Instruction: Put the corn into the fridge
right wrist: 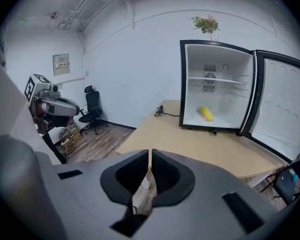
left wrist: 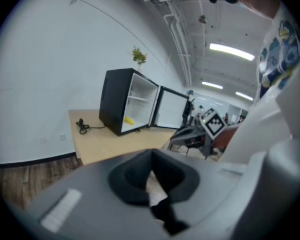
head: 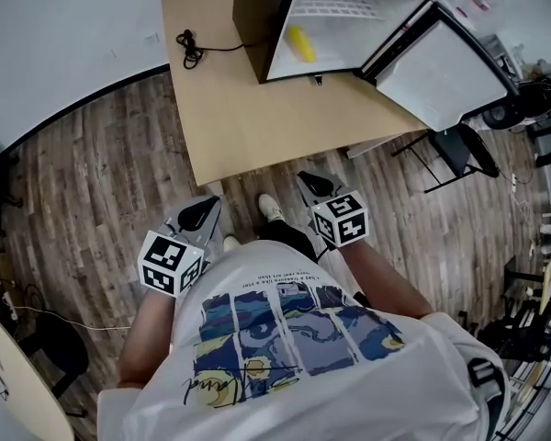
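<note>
Both grippers are drawn in close to the person's body, well short of the table [head: 243, 127], and neither one has anything in it. The right gripper [head: 317, 185] has its jaws pressed together, the dark pads meeting edge to edge in the right gripper view with nothing between them, only wooden floor [head: 101, 154] showing below. The left gripper [head: 202, 211] is closed too, its pads touching at the tip in the left gripper view, empty as well. And the corn [head: 301, 43]? It's already inside the fridge [head: 255, 26], lying on the white floor of the compartment, well ahead of both grippers and far out of reach of either. From the right gripper it sits ahead and off to the right, a small yellow cob under the wire shelf [right wrist: 217, 81]; from the left gripper it shows ahead and a touch to the left, low in the open cabinet. The fridge door [head: 441, 62] hangs wide open, swung out beyond the right gripper's right-hand side. A black cable [head: 191, 46] lies coiled on the tabletop just beside the fridge, ahead of the left gripper. A small plant [right wrist: 206, 23] stands on top of the fridge. Each gripper catches the other in its own view, off to its inner side, marker cube [head: 342, 219] showing. A white shoe [head: 271, 208] peeks out between the two grippers, planted on the floor at the table's near edge.
</note>
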Demonstrator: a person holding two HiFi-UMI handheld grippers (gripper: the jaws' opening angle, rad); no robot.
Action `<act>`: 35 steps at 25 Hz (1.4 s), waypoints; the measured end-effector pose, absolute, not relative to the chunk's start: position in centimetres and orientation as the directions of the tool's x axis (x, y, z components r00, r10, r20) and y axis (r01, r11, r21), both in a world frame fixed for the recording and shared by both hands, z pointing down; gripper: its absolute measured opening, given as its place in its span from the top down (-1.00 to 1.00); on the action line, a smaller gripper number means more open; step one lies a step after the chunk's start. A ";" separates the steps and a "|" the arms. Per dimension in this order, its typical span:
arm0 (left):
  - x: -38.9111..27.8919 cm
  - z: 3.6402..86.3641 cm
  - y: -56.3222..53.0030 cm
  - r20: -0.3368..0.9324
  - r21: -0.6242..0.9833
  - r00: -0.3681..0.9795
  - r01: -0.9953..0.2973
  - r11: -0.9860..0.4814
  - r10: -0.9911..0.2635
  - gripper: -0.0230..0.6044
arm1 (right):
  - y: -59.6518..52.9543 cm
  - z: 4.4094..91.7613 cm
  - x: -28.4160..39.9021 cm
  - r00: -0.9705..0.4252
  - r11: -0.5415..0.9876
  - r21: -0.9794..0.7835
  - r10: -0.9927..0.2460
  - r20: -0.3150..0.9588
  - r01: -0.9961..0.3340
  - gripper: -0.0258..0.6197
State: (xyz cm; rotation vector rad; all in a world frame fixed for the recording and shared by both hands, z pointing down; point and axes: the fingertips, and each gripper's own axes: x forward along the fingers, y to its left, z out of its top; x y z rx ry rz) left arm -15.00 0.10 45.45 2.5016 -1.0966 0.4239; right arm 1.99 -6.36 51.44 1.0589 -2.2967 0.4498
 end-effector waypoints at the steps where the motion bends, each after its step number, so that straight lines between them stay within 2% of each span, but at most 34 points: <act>1: -15.1 45.5 0.2 0.414 0.216 0.650 -0.751 -0.625 -0.638 0.90 | -6.3 51.4 1.8 -0.531 0.636 -0.062 -0.582 0.617 -0.769 0.84; 35: -16.0 46.1 1.9 0.422 0.225 0.634 -0.766 -0.602 -0.649 0.90 | -4.6 50.5 0.2 -0.566 0.679 -0.047 -0.569 0.597 -0.732 0.88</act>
